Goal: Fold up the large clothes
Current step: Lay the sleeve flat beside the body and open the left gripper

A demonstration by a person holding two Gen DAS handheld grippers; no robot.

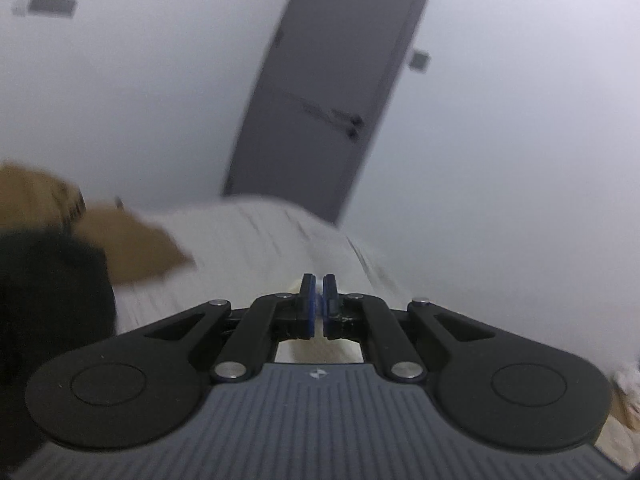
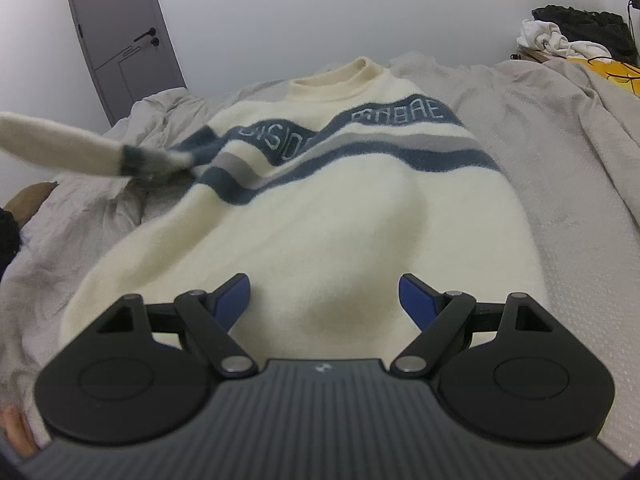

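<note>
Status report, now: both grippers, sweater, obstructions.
Left gripper shut on cream fabric. Right gripper open above sweater. Sleeve lifted off bed. Nothing blocking.

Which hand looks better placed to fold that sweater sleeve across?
Probably left: its tongs are shut on cream fabric, and the sleeve hangs lifted. The right tongs gape over the sweater, holding nothing.

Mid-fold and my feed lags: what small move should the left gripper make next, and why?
Probably swing the left gripper inward to lay the sleeve across the sweater: its jaws look shut on cream fabric, and the sleeve hangs lifted off the bed.
</note>
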